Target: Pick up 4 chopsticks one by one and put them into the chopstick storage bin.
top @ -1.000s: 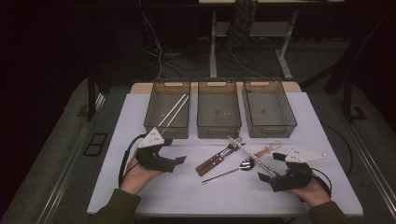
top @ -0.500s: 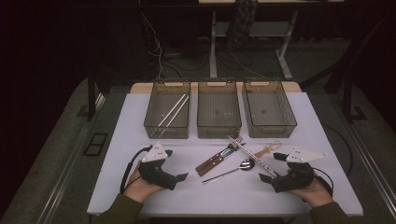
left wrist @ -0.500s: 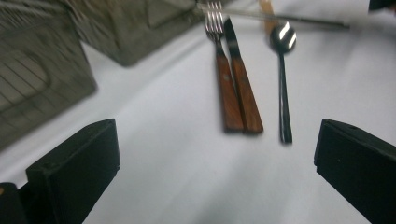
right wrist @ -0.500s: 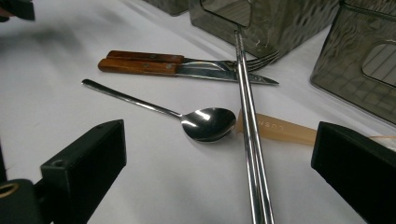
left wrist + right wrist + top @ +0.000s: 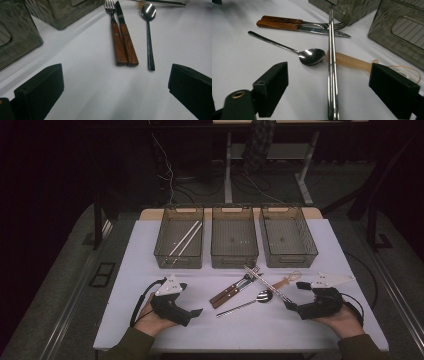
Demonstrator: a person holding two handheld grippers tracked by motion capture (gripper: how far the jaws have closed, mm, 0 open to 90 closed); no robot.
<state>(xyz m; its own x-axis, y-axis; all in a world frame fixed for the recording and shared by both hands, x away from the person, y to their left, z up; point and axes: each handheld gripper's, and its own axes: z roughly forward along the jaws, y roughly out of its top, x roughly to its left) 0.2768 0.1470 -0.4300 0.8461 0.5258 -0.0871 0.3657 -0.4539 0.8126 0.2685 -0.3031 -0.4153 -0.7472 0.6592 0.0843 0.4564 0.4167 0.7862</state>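
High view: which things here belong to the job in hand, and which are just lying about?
In the job:
- metal chopsticks, between the right claw jaws, which have just been closing, not yet gripped
- left bin, holding a like pair

Lying about:
- fork
- knife
- spoon
- beige utensil
- middle bin
- right bin

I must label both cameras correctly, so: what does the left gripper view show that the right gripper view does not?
Left gripper view: left gripper, jaws just opened over bare white table. Right gripper view: right gripper, jaws just closing around, not touching, paired steel chopsticks; beige plastic utensil. Both: wooden-handled fork and knife, steel spoon, grey mesh bins, the table.
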